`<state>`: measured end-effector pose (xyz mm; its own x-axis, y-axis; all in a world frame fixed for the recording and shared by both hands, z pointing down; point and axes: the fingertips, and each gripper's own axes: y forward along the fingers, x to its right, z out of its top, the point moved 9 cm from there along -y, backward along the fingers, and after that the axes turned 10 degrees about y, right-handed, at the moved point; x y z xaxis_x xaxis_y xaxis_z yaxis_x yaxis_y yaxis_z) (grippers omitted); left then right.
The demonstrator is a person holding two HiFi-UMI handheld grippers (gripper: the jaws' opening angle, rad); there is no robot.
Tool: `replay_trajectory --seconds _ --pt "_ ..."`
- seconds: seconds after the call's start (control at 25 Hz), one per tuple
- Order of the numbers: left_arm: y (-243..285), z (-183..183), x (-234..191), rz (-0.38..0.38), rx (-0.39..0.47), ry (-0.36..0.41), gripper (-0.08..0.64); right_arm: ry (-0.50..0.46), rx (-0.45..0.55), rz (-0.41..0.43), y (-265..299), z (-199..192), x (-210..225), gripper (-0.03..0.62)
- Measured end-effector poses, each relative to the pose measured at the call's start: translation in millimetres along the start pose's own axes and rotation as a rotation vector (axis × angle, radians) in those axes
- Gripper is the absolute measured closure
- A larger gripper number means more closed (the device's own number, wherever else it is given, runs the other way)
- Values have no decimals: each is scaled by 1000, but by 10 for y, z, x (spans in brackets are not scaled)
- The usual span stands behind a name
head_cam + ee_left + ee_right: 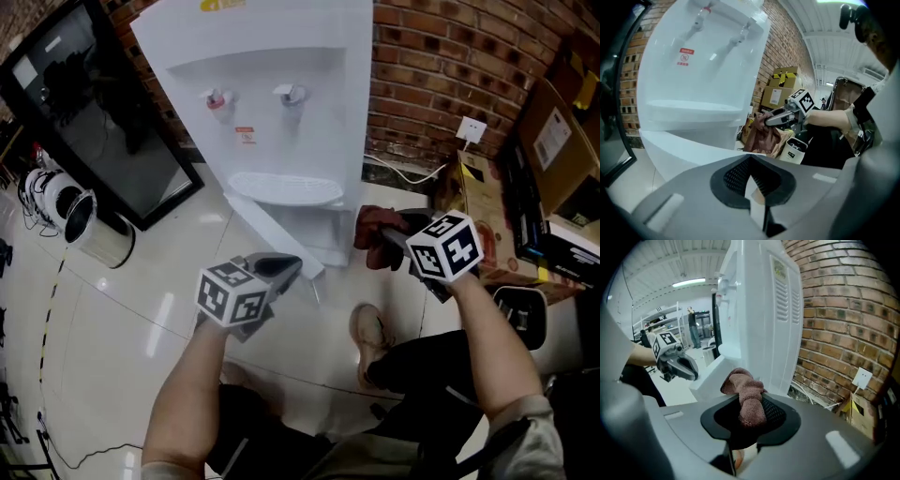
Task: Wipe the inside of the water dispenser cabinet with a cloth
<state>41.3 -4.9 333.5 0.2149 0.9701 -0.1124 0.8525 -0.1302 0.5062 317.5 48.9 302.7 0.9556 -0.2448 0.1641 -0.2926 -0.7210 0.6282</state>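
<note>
A red brick wall (441, 56) backs a glossy pale tiled floor (122, 328), and against it stands the tall white plastic water dispenser (281, 84) with two taps above a curved drip shelf. At the dispenser's base the white cabinet door (267, 230) hangs open, angled out over the floor toward the person. To the dispenser's left a large black-framed glass panel (103, 112) leans at the floor's far edge, with a round shiny metal bin (94, 230) beside its lower corner. Brown cardboard boxes (553, 141) are stacked along the floor's right edge. The grey right gripper (380, 239) is off the floor, just beside the dispenser's lower right front corner, its jaws clamped on a bunched reddish-brown terry cloth (745, 390) that bulges out beyond the fingertips. The grey left gripper (281, 267) is near the free edge of the open door, jaws pressed together with nothing between them. A tan shoe (370, 333) rests on the floor between the two forearms. A small white wall socket (472, 128) is fixed to the bricks right of the dispenser.
</note>
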Motion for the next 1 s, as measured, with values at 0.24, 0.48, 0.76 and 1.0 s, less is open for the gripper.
replay_trajectory --seconds 0.24,0.48,0.76,1.0 --pt "485 240 -97 31 110 -46 560 15 91 -42 -136 57 39 477" --pt "913 435 -90 91 186 -38 560 49 139 -70 -377 -108 274 477" --pt "925 403 33 60 119 52 560 71 143 -45 -386 -125 445 477" --pt "1026 164 -39 110 -36 139 560 32 115 -41 -269 -125 443 477"
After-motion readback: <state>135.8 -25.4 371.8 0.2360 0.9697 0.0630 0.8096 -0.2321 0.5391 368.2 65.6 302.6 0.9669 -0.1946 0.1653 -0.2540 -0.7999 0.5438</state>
